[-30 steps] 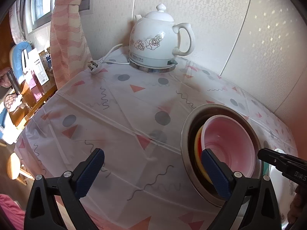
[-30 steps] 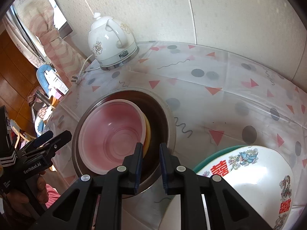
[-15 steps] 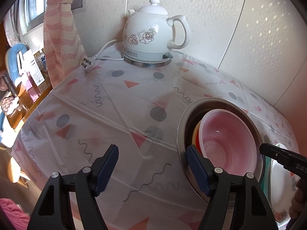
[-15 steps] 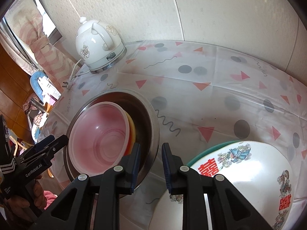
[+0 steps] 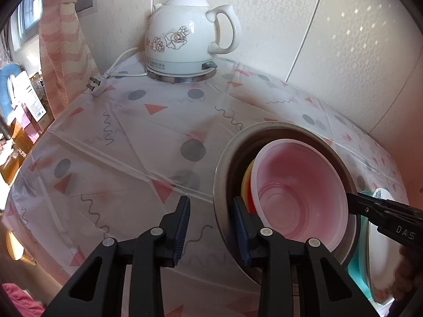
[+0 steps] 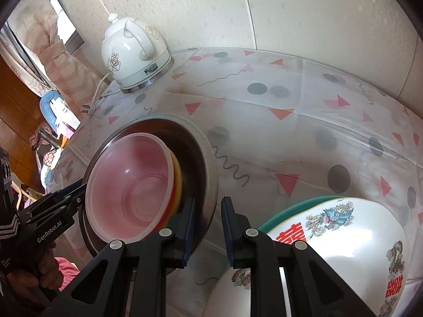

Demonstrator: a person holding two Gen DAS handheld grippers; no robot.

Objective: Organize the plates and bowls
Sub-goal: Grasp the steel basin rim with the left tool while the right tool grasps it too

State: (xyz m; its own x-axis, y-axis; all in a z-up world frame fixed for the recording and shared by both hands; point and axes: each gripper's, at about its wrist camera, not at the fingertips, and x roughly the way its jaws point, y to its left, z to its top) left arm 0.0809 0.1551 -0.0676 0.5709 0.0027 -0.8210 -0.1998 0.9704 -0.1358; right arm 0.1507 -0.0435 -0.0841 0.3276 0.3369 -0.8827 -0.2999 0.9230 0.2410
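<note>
A steel bowl (image 5: 224, 158) (image 6: 208, 169) holds a yellow-and-red bowl (image 5: 247, 185) (image 6: 177, 182) and, on top, a translucent pink bowl (image 5: 296, 192) (image 6: 132, 185). My left gripper (image 5: 211, 224) straddles the steel bowl's near-left rim, jaws narrowed with a gap. My right gripper (image 6: 207, 229) straddles the steel rim on the opposite side, jaws close around it. A white enamel basin with red characters (image 6: 330, 251) lies on a teal plate (image 6: 285, 211) to the right.
A white ceramic kettle (image 5: 190, 39) (image 6: 134, 52) stands on its base at the back by the wall, its cord and plug (image 5: 95, 84) on the patterned plastic tablecloth (image 5: 132, 145). A curtain (image 5: 63, 39) hangs at the left table edge.
My left gripper's jaws have narrowed from wide open and moved onto the steel bowl's rim. My right gripper shifted to straddle the rim, gap slightly wider.
</note>
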